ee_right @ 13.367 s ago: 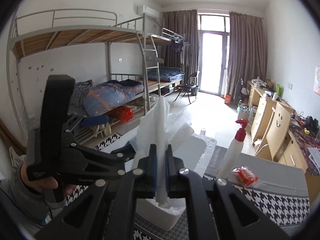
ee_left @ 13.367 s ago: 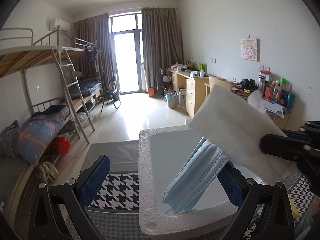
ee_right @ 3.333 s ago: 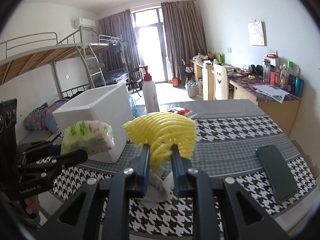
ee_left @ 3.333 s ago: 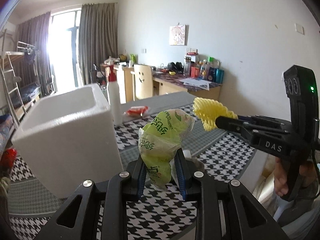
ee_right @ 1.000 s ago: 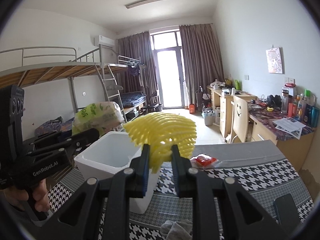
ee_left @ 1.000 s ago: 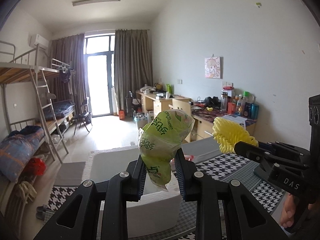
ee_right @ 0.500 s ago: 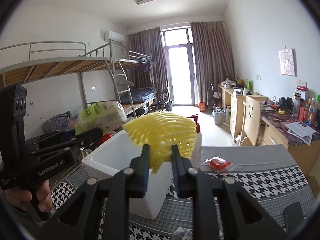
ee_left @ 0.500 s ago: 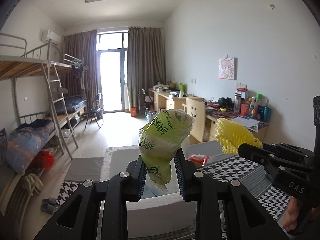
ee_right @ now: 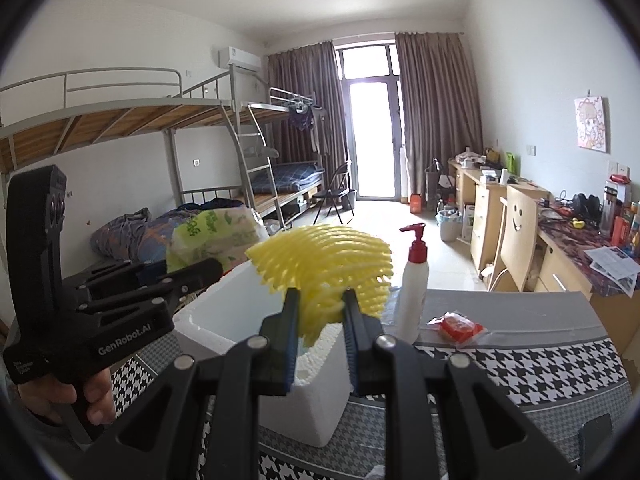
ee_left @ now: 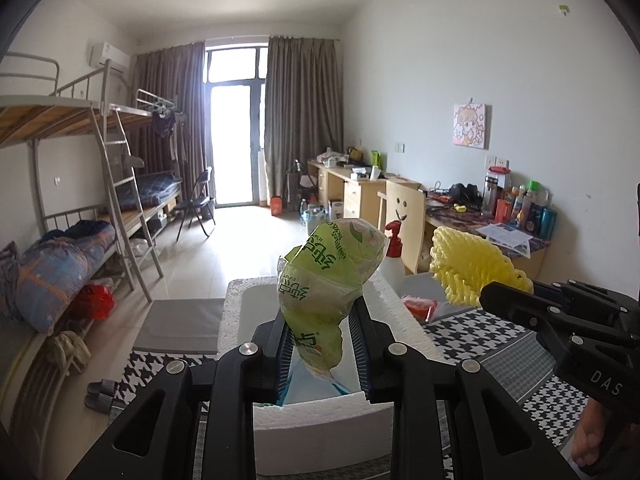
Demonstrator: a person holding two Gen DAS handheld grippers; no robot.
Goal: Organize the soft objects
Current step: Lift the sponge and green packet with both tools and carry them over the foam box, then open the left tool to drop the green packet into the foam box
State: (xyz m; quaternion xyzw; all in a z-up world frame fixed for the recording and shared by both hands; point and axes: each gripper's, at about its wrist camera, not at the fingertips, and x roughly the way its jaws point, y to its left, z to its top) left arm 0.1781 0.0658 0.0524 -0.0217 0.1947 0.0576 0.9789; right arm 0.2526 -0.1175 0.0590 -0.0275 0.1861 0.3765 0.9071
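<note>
My left gripper (ee_left: 322,338) is shut on a green tissue pack (ee_left: 326,280) and holds it above the open white foam box (ee_left: 240,312). Something blue lies inside the box under the pack. My right gripper (ee_right: 320,316) is shut on a yellow foam net (ee_right: 328,264) and holds it over the near right corner of the foam box (ee_right: 224,312). The left gripper with the tissue pack (ee_right: 216,236) shows at the left of the right wrist view. The foam net (ee_left: 468,264) shows at the right of the left wrist view.
A white pump bottle with a red top (ee_right: 414,292) and a red packet (ee_right: 456,326) stand right of the box on the houndstooth tablecloth (ee_right: 520,364). A black phone (ee_right: 596,432) lies at the front right. Bunk beds (ee_left: 80,208) and desks (ee_left: 360,188) stand beyond.
Both grippers have moved closer over the foam box, which now sits lower and nearer in both views. Both grips are unchanged.
</note>
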